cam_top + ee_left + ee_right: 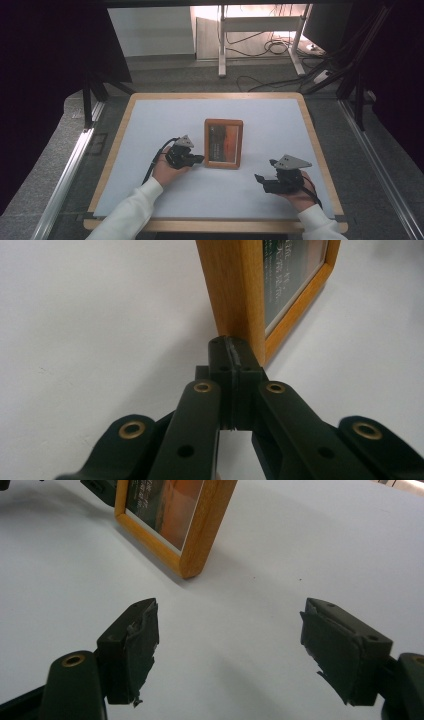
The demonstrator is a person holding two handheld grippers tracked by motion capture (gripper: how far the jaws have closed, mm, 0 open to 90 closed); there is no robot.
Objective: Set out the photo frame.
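Picture frame (223, 143) mid-bench (150, 125). Left gripper (199, 159), jaws closed together, tips touching frame's left edge – a nudging step, judging by contact. Right gripper (264, 170) jaws wide open, holding nothing, near frame's lower right. Next: careful steady push

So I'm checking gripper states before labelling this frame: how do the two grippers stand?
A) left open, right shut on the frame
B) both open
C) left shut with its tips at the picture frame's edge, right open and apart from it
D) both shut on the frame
C: the left gripper has its fingers pressed together at the wooden picture frame, while the right gripper is spread wide, short of the frame.
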